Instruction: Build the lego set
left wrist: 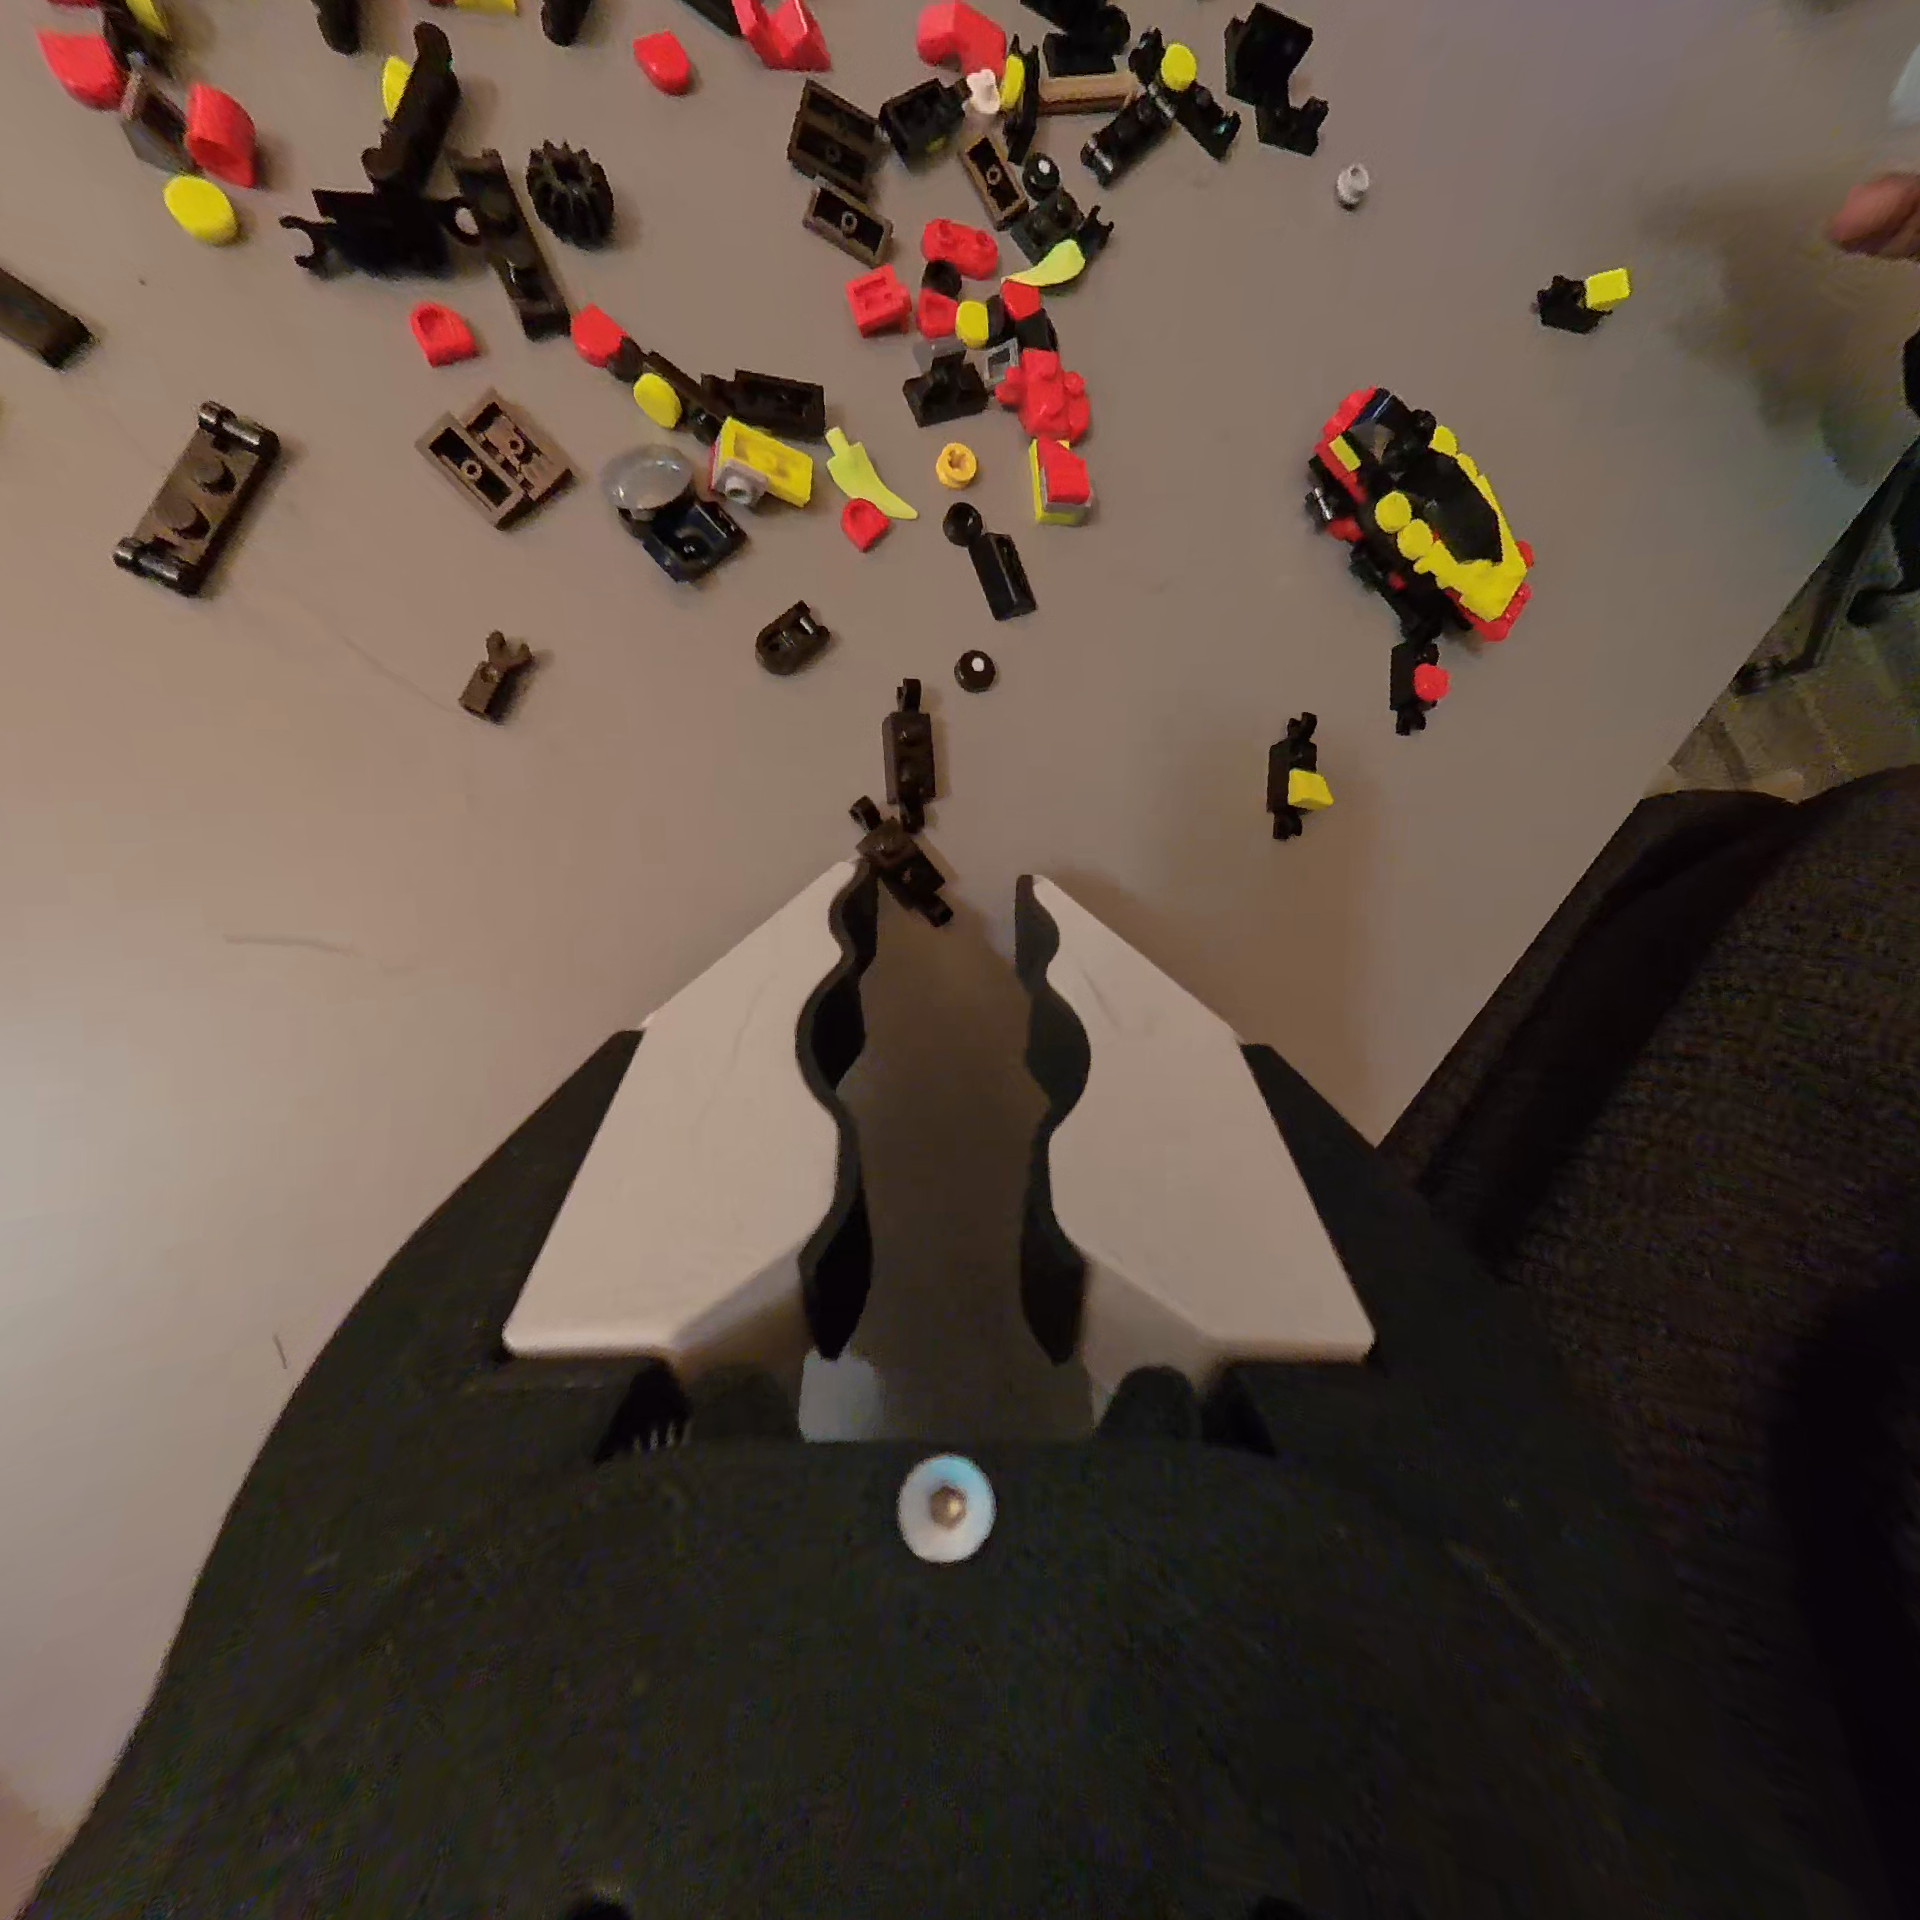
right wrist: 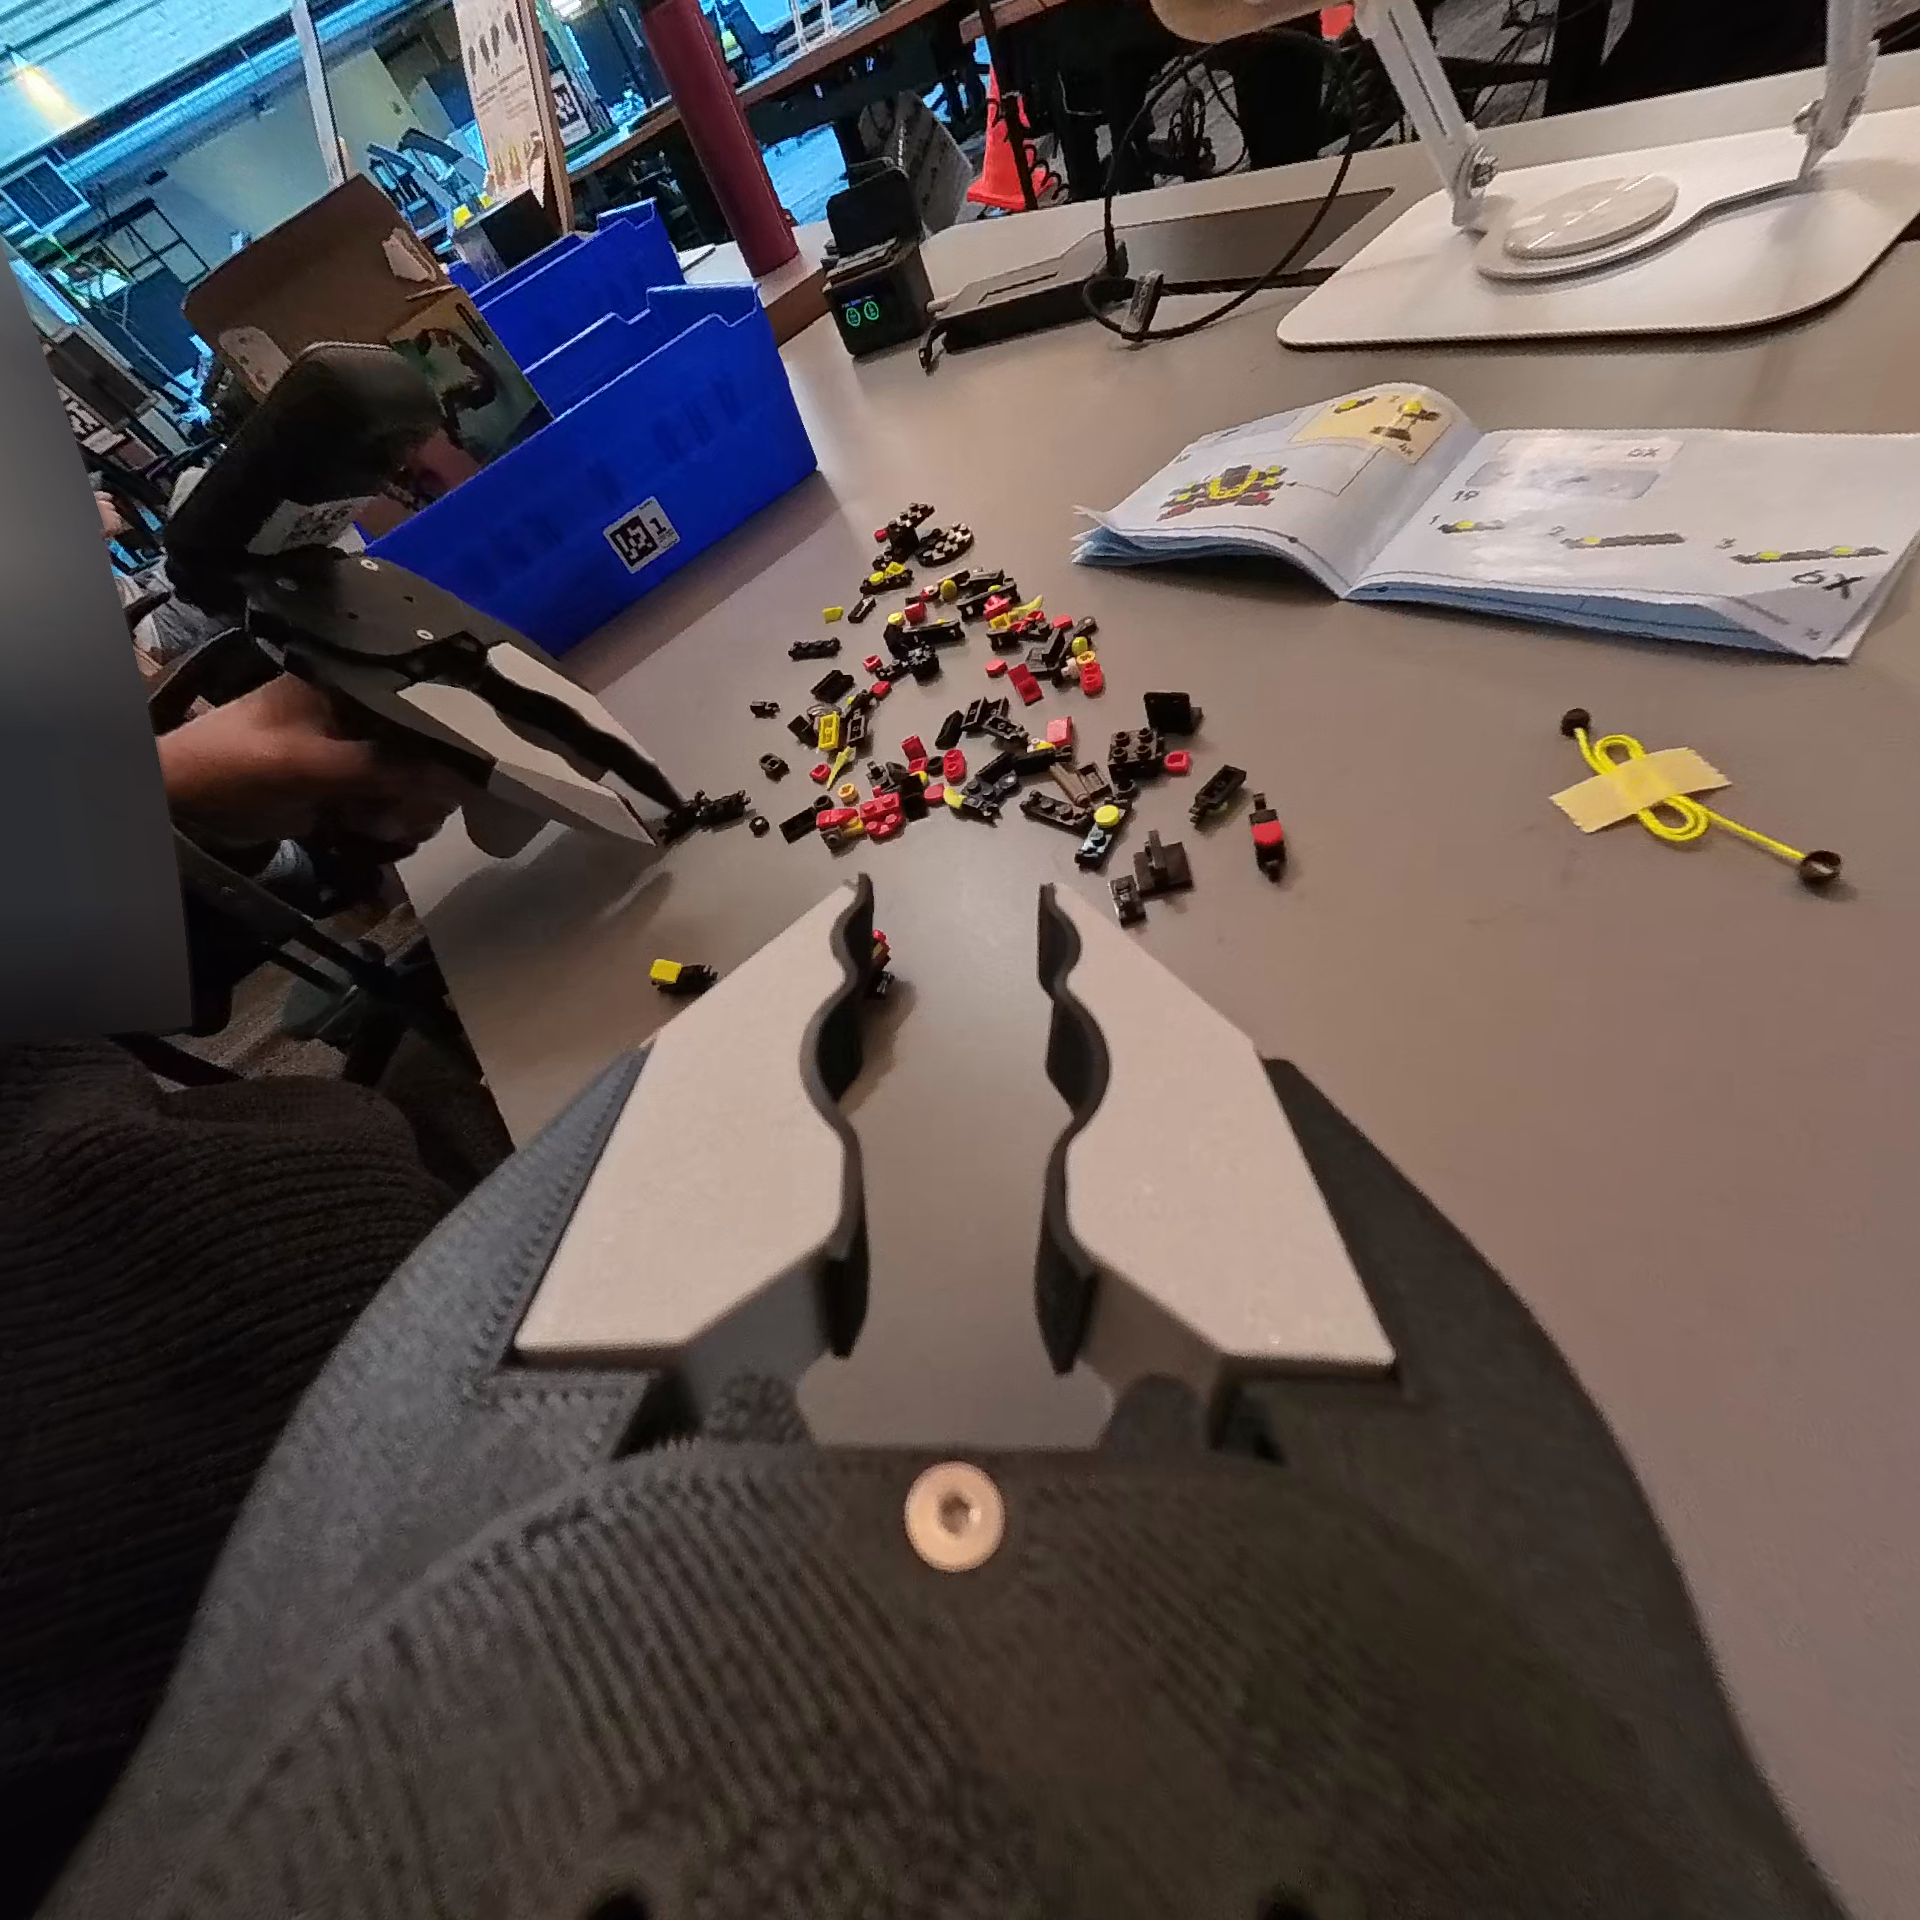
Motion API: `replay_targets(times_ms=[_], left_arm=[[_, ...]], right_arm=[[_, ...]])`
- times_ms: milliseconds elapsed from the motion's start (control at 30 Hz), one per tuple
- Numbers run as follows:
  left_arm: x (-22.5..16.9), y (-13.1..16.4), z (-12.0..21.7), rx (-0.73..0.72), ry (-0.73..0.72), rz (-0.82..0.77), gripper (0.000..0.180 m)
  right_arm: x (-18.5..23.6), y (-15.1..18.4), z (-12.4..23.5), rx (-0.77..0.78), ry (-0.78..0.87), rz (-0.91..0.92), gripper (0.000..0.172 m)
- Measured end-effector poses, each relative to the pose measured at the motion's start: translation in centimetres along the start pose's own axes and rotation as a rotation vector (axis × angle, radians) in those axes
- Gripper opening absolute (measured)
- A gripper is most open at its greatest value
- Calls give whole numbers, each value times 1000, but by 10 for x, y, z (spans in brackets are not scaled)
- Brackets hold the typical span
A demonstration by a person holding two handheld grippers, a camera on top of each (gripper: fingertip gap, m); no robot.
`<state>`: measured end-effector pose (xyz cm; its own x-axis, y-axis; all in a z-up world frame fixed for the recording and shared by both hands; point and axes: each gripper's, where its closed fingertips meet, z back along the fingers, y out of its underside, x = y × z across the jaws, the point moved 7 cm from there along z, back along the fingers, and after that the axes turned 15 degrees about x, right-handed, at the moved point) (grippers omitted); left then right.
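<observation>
Left gripper [left wrist: 940, 883]: jaws parted, nothing clamped; small black clip plate [left wrist: 902, 864] lying on grey table [left wrist: 312, 987] against left pad tip, clear gap to right pad. Second black clip plate [left wrist: 910, 750] just beyond, touching the first.
Right gripper [right wrist: 951, 899]: jaws parted, nothing gripped; above table, a partly hidden red-yellow-black assembly [right wrist: 878, 961] beside its left finger.
Loose bricks [right wrist: 966, 717], black, red, yellow: scattered ahead of both grippers.
Small built model [left wrist: 1423, 520], black, yellow, red: right of the scatter.
Open instruction booklet [right wrist: 1507, 520]: printed diagrams and step numbers, far right.
Blue bin [right wrist: 623, 468]: square-code sticker on front wall, left rear.
Yellow cord [right wrist: 1662, 800] under tape, right.
White stand base [right wrist: 1558, 239], small device with green-lit screen [right wrist: 868, 307]: rear.
</observation>
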<state>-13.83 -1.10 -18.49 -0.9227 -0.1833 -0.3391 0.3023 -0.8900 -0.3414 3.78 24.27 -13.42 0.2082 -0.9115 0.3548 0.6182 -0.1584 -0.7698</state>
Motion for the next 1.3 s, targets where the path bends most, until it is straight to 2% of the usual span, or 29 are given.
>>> replay_targets(times_ms=[400, 500, 667, 767, 867, 933, 1000, 1100, 1200, 1300], left_arm=[[2, 2, -1, 24, -40, -17, 5], [2, 2, -1, 24, -44, -16, 5], [-1, -1, -2, 1, -39, -18, 16], [2, 0, -2, 13, -94, -33, 7], [11, 1, 3, 17, -164, -27, 6], [13, 2, 5, 14, -151, -10, 6], [8, 0, 8, -4, -107, -17, 6], [-13, -5, 8, -30, -41, -117, 6], [-32, -7, -4, -18, -67, -218, 6], [-49, -7, -22, 28, -15, -231, 6]], right_arm=[[-1, 0, -1, 0, -8, -10, 30], [-1, 0, 0, -1, -9, -8, 30], [-1, 0, 0, -3, -12, -9, 30], [0, 0, 0, -3, -15, -10, 30], [0, 0, 0, -4, -15, -10, 30], [0, 0, 0, -5, -16, -10, 30], [0, 0, 0, -5, -16, -10, 30], [-1, 0, 0, -6, -16, -12, 30], [-1, 0, 0, -8, -20, -16, 30], [-2, 0, -1, -5, -24, -19, 30]])
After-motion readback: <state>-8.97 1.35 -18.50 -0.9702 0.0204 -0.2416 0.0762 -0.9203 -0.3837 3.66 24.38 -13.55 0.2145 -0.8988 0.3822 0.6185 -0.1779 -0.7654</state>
